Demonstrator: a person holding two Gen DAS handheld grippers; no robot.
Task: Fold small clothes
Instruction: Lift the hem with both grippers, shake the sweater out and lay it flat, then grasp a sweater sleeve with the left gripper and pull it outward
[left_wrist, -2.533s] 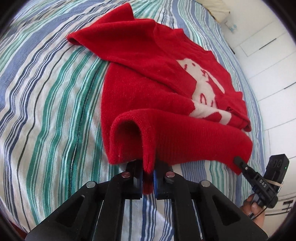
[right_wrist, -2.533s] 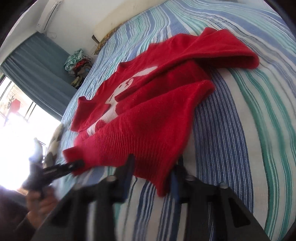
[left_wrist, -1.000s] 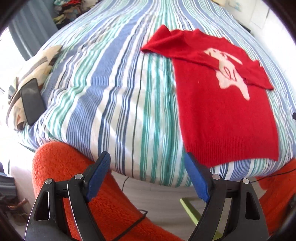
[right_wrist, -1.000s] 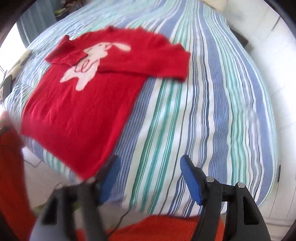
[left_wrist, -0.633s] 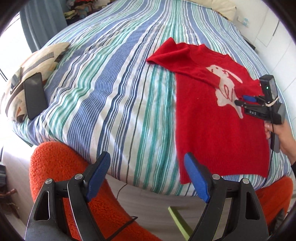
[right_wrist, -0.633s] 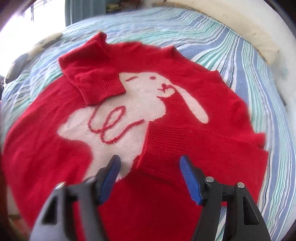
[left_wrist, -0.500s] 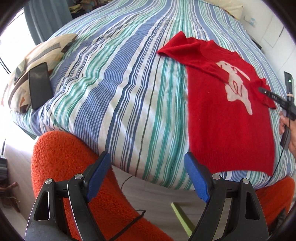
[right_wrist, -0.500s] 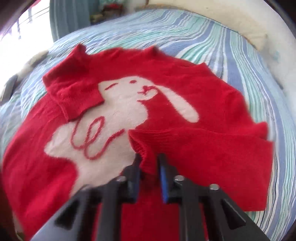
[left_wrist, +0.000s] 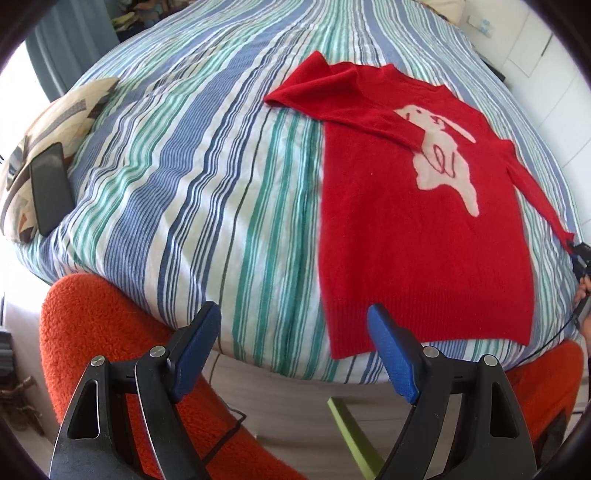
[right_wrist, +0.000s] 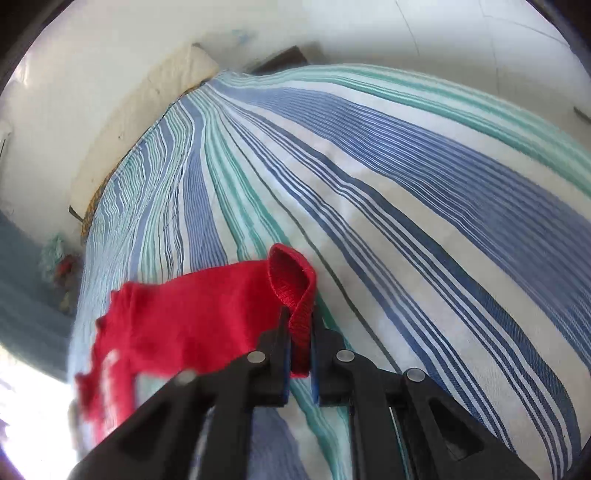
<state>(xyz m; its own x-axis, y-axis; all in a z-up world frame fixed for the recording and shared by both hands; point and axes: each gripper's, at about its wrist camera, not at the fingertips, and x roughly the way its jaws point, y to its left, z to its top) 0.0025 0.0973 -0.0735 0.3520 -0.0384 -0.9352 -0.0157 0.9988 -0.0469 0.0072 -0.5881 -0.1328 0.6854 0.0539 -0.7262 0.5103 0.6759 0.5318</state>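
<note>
The red sweater (left_wrist: 424, 229) lies face up on the striped bed (left_wrist: 192, 155), body flat, one sleeve across the chest: no fold made yet. The right gripper (right_wrist: 298, 354) pinches the other sleeve's cuff (right_wrist: 299, 295), drawn outward. The left gripper (left_wrist: 295, 354) is wide open, empty. No readable writing.

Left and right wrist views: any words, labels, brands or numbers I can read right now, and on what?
None can be read in either view.
The red sweater carries only a white rabbit picture with a red squiggle, no letters.
The dark phone on the cushion shows a blank face.
The right gripper, shut on the sweater's cuff, and the open left gripper show no markings.
</note>
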